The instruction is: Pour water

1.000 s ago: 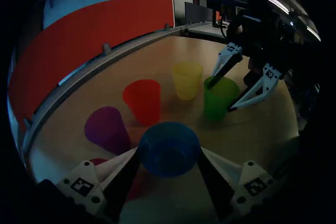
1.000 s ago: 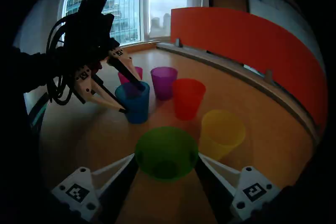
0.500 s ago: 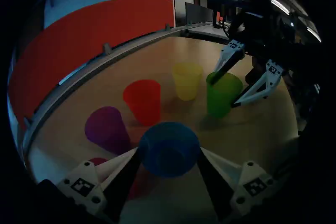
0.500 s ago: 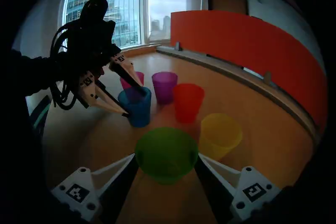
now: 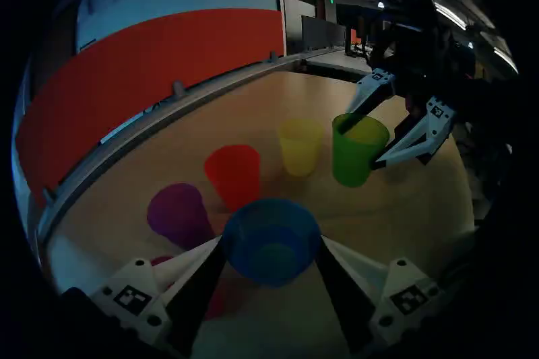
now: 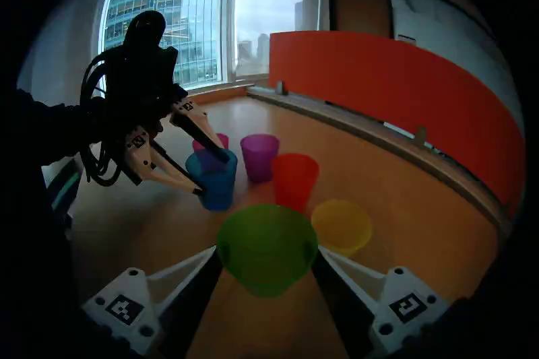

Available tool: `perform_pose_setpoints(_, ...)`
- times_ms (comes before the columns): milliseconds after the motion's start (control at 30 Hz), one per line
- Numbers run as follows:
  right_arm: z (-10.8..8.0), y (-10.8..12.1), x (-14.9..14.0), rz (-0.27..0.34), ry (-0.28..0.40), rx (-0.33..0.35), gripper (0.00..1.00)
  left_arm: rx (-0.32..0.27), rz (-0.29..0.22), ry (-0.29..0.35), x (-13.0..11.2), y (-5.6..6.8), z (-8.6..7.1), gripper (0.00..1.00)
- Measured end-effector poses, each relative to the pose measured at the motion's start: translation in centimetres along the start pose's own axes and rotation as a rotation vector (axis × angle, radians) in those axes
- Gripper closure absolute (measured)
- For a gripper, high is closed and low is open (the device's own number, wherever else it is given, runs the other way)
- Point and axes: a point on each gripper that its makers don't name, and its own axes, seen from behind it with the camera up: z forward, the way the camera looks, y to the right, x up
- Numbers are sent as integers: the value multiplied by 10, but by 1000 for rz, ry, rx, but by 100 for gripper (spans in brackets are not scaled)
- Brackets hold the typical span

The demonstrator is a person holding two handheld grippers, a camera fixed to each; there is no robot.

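The left gripper presses its fingers on both sides of the blue cup, and the right gripper clamps the green cup in the same way. Both cups are upright and apart from each other, over the wooden table, near the yellow cup, red cup and purple cup. Pouring seems not yet begun: one cup must still be brought over the other and tilted. Whether there is water inside cannot be made out.
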Motion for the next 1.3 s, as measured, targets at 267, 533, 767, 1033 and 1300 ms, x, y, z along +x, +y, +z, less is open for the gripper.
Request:
perform_pose_setpoints(267, -15, -2, 24, -12, 53, -19, 9, 35, -25, 86, 27, 0, -20, 13)
perform_pose_setpoints(533, -31, -9, 52, -33, 123, -41, 9, 78, -35, 175, 52, -1, -47, 13)
perform_pose_setpoints(767, -45, -19, 78, -41, 197, -61, 9, 102, -37, 253, 72, 2, -74, 13)
perform_pose_setpoints(1033, -60, -25, 108, -40, 286, -75, 9, 142, -30, 338, 95, -1, -109, 13)
perform_pose_setpoints(1300, -67, -29, 126, -50, 346, -95, 8, 162, -37, 395, 107, -2, -130, 13)
